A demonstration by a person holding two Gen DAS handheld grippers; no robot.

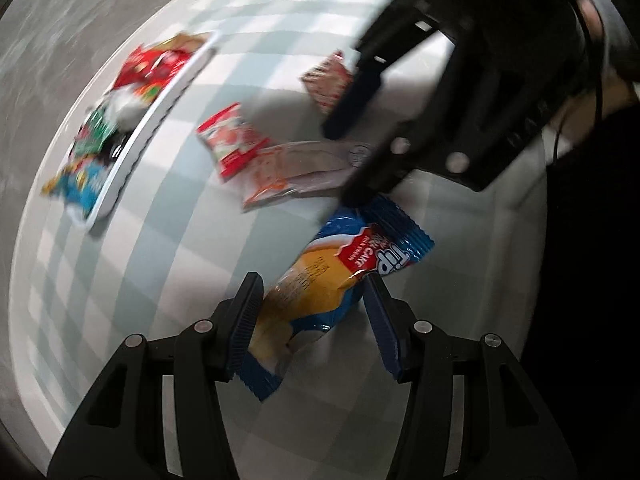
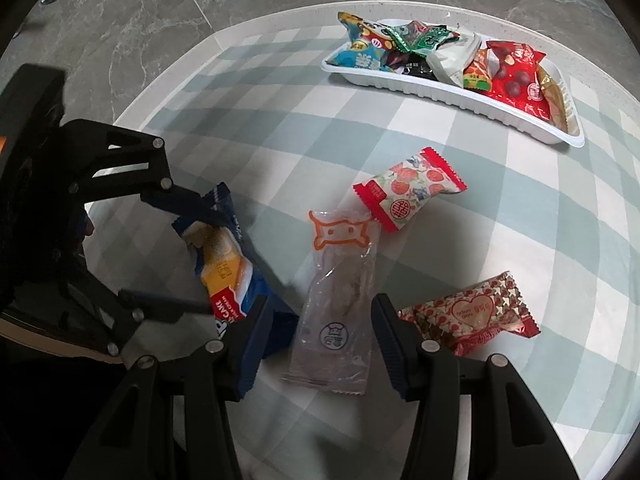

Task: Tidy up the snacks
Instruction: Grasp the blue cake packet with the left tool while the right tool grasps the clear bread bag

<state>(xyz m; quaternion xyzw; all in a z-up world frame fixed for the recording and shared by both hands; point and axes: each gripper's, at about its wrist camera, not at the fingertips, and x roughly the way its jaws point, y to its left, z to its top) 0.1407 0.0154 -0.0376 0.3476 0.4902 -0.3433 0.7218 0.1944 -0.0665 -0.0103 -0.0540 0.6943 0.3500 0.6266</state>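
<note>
A blue cake packet (image 1: 320, 276) (image 2: 228, 264) lies on the checked tablecloth. My left gripper (image 1: 312, 308) (image 2: 212, 260) points down over it, jaws apart, one finger on each side; I see no squeeze on the wrapper. A clear packet with an orange print (image 2: 336, 312) (image 1: 300, 172) lies beside it. My right gripper (image 2: 320, 304) (image 1: 342, 166) is open astride its lower end, with a gap on the left side. A white tray (image 2: 440, 92) (image 1: 160, 120) at the far side holds several snack packets.
A red-and-white fruit-print packet (image 2: 412, 188) (image 1: 232, 140) and a red heart-print packet (image 2: 472, 312) (image 1: 328, 80) lie loose on the cloth. The round table's edge (image 2: 168, 80) drops to a grey marble floor (image 2: 160, 8). The two grippers are close side by side.
</note>
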